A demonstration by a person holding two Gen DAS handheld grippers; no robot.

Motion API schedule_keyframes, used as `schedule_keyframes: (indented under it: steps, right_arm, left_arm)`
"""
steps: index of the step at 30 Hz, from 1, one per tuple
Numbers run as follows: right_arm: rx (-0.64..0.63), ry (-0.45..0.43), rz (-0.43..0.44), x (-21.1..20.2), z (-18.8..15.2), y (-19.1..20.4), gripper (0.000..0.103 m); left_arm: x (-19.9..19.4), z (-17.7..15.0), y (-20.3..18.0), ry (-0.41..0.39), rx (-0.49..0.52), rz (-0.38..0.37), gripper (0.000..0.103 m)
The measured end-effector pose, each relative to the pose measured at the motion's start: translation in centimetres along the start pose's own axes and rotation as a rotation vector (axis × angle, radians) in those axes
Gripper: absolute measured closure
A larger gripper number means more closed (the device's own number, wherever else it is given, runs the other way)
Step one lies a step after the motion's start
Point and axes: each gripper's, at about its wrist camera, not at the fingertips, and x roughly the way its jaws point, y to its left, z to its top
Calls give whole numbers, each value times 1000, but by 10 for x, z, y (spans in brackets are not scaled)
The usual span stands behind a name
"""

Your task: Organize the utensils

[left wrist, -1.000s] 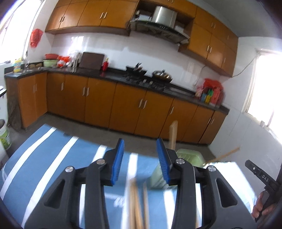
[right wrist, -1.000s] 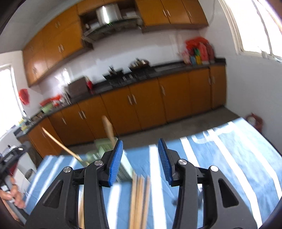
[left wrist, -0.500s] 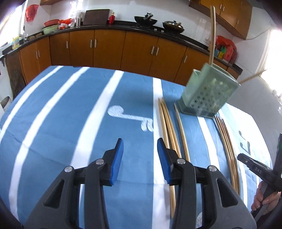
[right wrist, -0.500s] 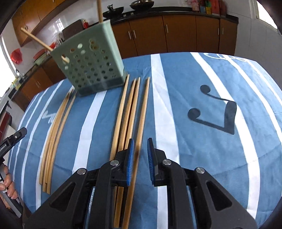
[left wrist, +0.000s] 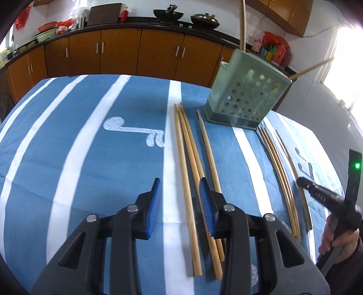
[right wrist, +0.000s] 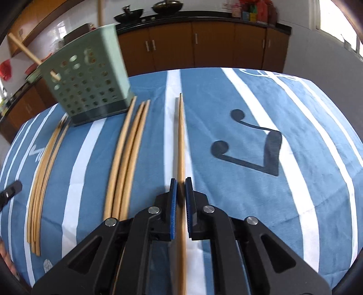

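Note:
A pale green perforated utensil holder (left wrist: 245, 95) stands on the blue striped cloth, with two wooden sticks poking out; it also shows in the right wrist view (right wrist: 88, 77). Several wooden chopsticks lie on the cloth in groups: one group (left wrist: 190, 158) before my left gripper, another (left wrist: 279, 168) right of the holder. My left gripper (left wrist: 180, 199) is open, low over the cloth, straddling one chopstick. My right gripper (right wrist: 181, 197) is shut on a single chopstick (right wrist: 180, 136) that points forward. Other chopsticks (right wrist: 129, 154) lie to its left.
The table is covered by a blue cloth with white stripes (right wrist: 261, 113). Behind it runs a kitchen counter with brown cabinets (left wrist: 118, 52) and woks on a stove (left wrist: 168, 14). A bundle of thin chopsticks (right wrist: 43, 168) lies at the far left.
Both grippers tipped down from the cabinets to the table. The left gripper moved closer to the chopsticks. The right gripper closed on one chopstick, now separated from its group.

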Motion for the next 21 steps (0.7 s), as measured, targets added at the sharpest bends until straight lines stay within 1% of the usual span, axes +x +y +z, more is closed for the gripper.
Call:
schedule_keyframes:
  steps: [3, 6, 9, 11, 14, 21]
  right_arm:
    - [-4, -2, 0, 1, 1, -3, 95]
    - [-12, -6, -5, 2, 1, -3, 95]
    - [-12, -6, -2, 3, 2, -3, 95]
    - [-15, -6, 0, 4, 3, -4, 95]
    - [-19, -8, 0, 3, 1, -2, 95]
    - [-8, -7, 14, 3, 1, -4, 95]
  left_arm:
    - [7, -3, -6, 27, 25, 10, 77]
    - [16, -6, -13, 56, 64, 36, 80]
    - [22, -9, -16, 71, 83, 55, 84]
    - [24, -9, -17, 66, 94, 75, 87]
    - [26, -9, -18, 59, 107, 100, 94]
    - [29, 1, -2, 42, 92, 136, 95]
